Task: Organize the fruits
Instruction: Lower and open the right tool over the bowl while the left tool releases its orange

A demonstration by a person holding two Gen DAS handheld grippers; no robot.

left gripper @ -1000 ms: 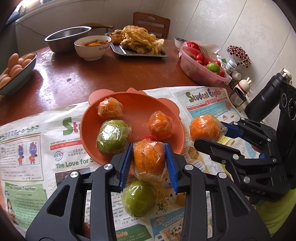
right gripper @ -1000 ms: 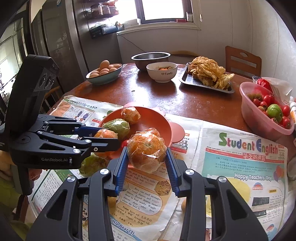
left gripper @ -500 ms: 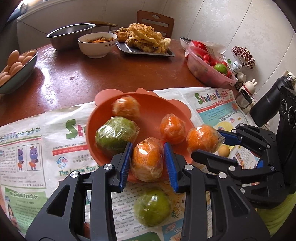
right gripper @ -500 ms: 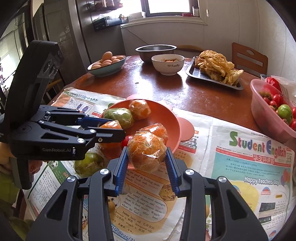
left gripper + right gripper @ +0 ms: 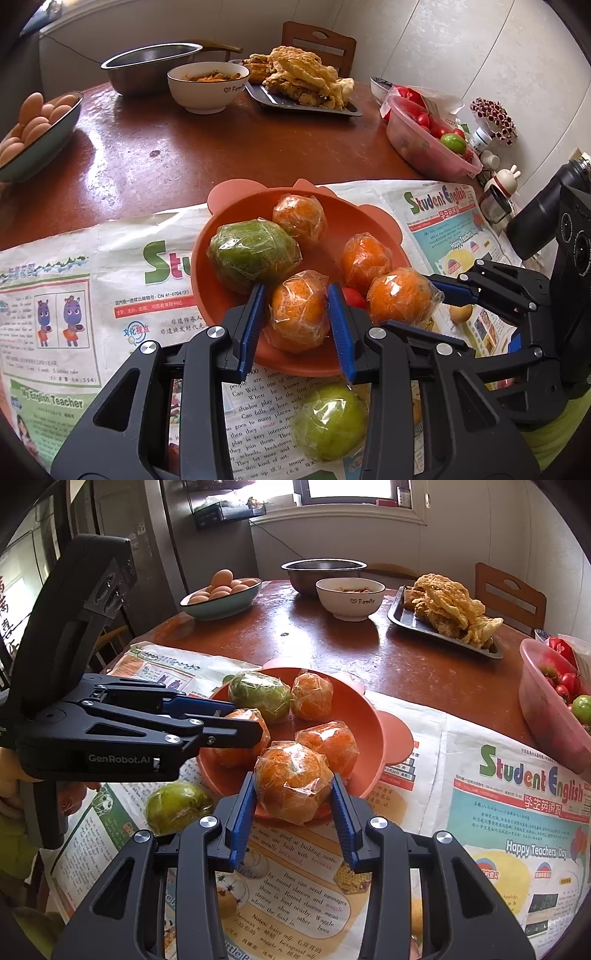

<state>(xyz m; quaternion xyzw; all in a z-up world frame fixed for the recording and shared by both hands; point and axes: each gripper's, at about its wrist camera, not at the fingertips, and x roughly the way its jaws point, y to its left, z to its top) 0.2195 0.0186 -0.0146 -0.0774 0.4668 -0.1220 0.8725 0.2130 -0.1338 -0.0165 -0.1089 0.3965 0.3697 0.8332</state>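
Both grippers carrying fruit to round orange plastic plate (image 5: pixel 221 295) on newspaper-covered brown bench (image 5: pixel 184 158).

Left gripper (image 5: pixel 295 317) pinching plastic-wrapped orange (image 5: pixel 299 314), hanging over plate's near rim. Right gripper (image 5: pixel 293 805) pinching second plastic-wrapped orange (image 5: pixel 291 782), also over near rim.

Plate already holding big wrapped green fruit (image 5: pixel 253 254), two more wrapped oranges.

Step in hand: putting down. Next, I think: lowering into bare spots, spreading fingers gently, no bumping. Small wrapped green fruit (image 5: pixel 330 421) waiting on newspaper beside plate.
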